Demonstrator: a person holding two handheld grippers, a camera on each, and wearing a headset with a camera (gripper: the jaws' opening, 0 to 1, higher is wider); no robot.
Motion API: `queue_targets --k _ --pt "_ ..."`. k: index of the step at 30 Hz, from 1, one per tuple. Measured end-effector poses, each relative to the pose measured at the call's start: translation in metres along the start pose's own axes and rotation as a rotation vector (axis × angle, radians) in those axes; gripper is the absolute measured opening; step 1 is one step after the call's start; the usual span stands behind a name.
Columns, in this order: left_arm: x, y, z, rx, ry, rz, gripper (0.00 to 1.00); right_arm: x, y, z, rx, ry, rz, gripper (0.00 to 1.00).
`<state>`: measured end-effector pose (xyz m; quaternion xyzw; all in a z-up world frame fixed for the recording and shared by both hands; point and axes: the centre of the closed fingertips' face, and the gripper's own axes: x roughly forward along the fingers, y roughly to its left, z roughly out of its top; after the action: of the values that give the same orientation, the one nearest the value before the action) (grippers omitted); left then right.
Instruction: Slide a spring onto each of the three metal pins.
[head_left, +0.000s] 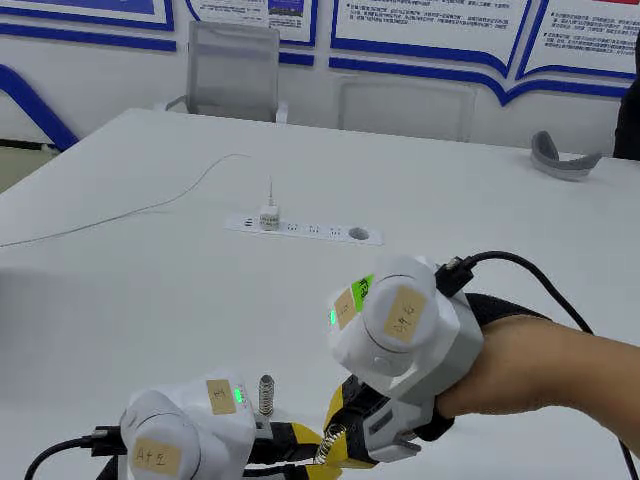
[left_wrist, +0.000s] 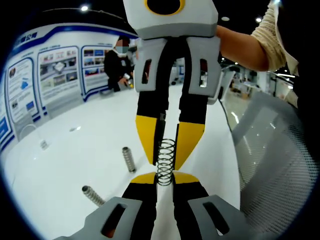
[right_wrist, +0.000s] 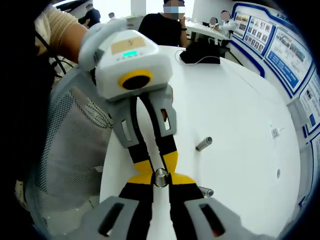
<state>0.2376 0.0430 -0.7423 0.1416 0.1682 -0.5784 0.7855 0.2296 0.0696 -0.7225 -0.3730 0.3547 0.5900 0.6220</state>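
Observation:
Low in the head view my two grippers meet tip to tip, the left gripper coming from the bottom left and the right gripper from above right. Between their yellow tips is a coiled spring. My right gripper is shut on its coils. A thin metal pin pokes out above the spring, and my left gripper is shut at its lower end. Two other pins, each wearing a spring, stand on the white table; one spring-covered pin stands just behind my left gripper.
A white power strip with a plug and a thin cable lies mid-table. A grey curved band rests at the far right. Chairs stand behind the table, a mesh chair sits close by, and people are in the background.

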Motion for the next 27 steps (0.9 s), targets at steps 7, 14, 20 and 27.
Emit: queue_targets --k 7,14,20,27 --pt "0.0 0.001 0.001 0.002 -0.006 0.003 0.11 -0.001 0.0 0.003 -0.006 -0.006 -0.003 0.12" --pt "-0.001 0.002 0.0 -0.007 -0.006 0.01 0.14 -0.003 -0.002 0.003 -0.003 -0.009 -0.011 0.12" --pt "-0.002 0.003 -0.001 -0.026 -0.007 0.011 0.18 -0.006 -0.005 0.0 0.003 -0.007 -0.021 0.12" --pt "-0.005 0.007 -0.002 -0.05 -0.009 0.02 0.23 -0.012 -0.01 -0.003 0.015 -0.008 -0.035 0.12"
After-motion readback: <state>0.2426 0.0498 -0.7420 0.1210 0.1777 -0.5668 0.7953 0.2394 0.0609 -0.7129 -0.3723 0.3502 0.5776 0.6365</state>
